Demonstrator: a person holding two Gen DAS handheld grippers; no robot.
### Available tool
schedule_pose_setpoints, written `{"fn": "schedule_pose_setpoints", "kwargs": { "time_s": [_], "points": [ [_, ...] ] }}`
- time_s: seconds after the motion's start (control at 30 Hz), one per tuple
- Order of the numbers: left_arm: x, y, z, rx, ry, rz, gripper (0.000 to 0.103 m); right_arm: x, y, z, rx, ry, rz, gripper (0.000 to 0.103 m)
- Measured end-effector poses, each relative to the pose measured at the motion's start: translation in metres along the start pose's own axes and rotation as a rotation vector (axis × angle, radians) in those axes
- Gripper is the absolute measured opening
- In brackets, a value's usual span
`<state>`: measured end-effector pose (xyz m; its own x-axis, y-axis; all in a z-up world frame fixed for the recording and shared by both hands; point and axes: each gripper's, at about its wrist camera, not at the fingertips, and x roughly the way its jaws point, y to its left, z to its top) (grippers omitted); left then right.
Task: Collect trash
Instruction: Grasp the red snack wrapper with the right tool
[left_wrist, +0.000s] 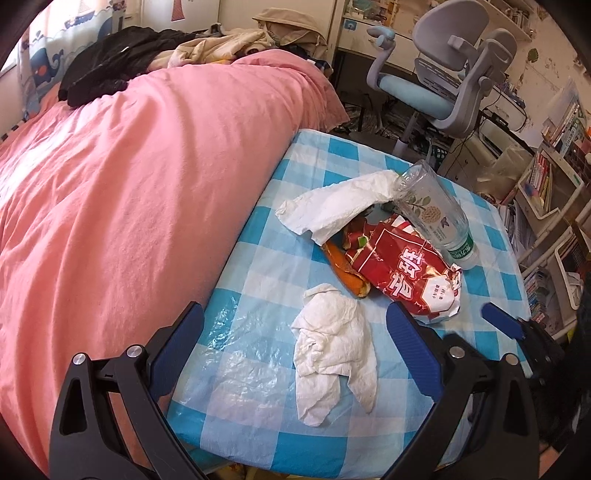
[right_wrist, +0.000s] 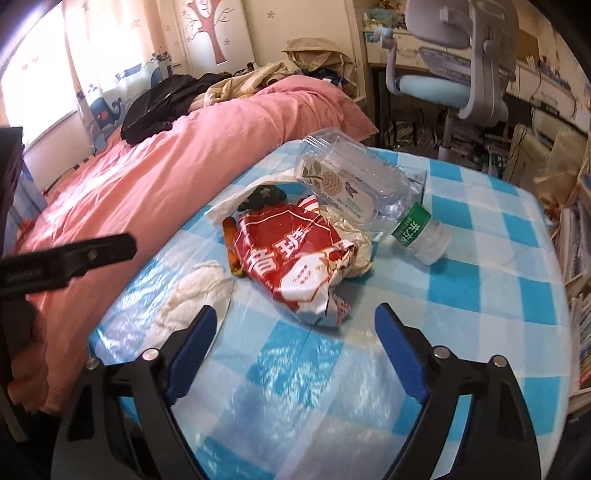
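**Both grippers closing in on the trash pile, nothing picked up yet**

The trash lies in a loose heap on the blue-checked tablecloth (left_wrist: 255, 258): a red snack wrapper (right_wrist: 291, 258) in the middle, an orange peel (left_wrist: 343, 269) tucked against its side, a clear plastic bottle (right_wrist: 354, 192) lying on its side behind it, one crumpled tissue (left_wrist: 332, 347) in front and a longer tissue (left_wrist: 340, 206) draped toward the bottle.

Your left gripper (left_wrist: 295, 347) stands wide open and empty over the near tissue. Your right gripper (right_wrist: 295, 339) is also open and empty, with the wrapper's torn edge just ahead of it.

You are at the approach step. Next, lower each pair of jaws around its piece before closing; the tissue is flat and the plastic cover slick, so go low.
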<state>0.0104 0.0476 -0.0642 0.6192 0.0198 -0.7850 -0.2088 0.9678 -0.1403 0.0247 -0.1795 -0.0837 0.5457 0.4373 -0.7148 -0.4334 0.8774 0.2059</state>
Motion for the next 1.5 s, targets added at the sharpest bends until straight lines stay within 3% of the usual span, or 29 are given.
{"fn": "schedule_pose_setpoints", "kwargs": {
  "time_s": [0.3, 0.4, 0.43, 0.63, 0.8, 1.03, 1.27, 1.33, 1.43, 1.5],
  "points": [
    [-0.002, -0.011, 0.006, 0.030, -0.010, -0.011, 0.095, 0.016, -0.016, 0.006, 0.087, 0.019, 0.098, 0.060],
    [-0.004, -0.013, 0.009, 0.038, -0.020, -0.015, 0.095, 0.023, -0.018, 0.006, 0.105, 0.041, 0.129, 0.042],
    [-0.005, -0.013, 0.009, 0.038, -0.021, -0.016, 0.095, 0.025, -0.018, 0.006, 0.109, 0.046, 0.144, 0.028],
    [-0.009, -0.009, 0.010, 0.028, -0.023, -0.024, 0.095, 0.009, -0.002, 0.003, 0.039, 0.047, 0.181, 0.014],
    [-0.013, -0.006, 0.007, 0.030, -0.024, -0.032, 0.095, -0.014, -0.006, -0.012, 0.027, 0.075, 0.152, 0.014],
    [-0.013, -0.008, 0.001, 0.043, -0.014, -0.035, 0.095, -0.050, -0.039, -0.041, 0.108, 0.132, 0.076, 0.013],
    [-0.004, -0.012, -0.009, 0.077, 0.018, -0.011, 0.095, -0.060, -0.052, -0.060, 0.160, 0.191, 0.074, 0.016],
    [-0.003, -0.013, -0.010, 0.087, 0.021, -0.006, 0.095, -0.058, -0.050, -0.062, 0.152, 0.200, 0.067, 0.026],
    [-0.002, -0.010, -0.009, 0.084, 0.022, 0.000, 0.095, -0.059, -0.047, -0.061, 0.121, 0.188, 0.025, 0.058],
    [0.001, -0.008, -0.008, 0.074, 0.026, 0.003, 0.095, -0.063, -0.047, -0.060, 0.088, 0.166, -0.016, 0.062]
  ]
}}
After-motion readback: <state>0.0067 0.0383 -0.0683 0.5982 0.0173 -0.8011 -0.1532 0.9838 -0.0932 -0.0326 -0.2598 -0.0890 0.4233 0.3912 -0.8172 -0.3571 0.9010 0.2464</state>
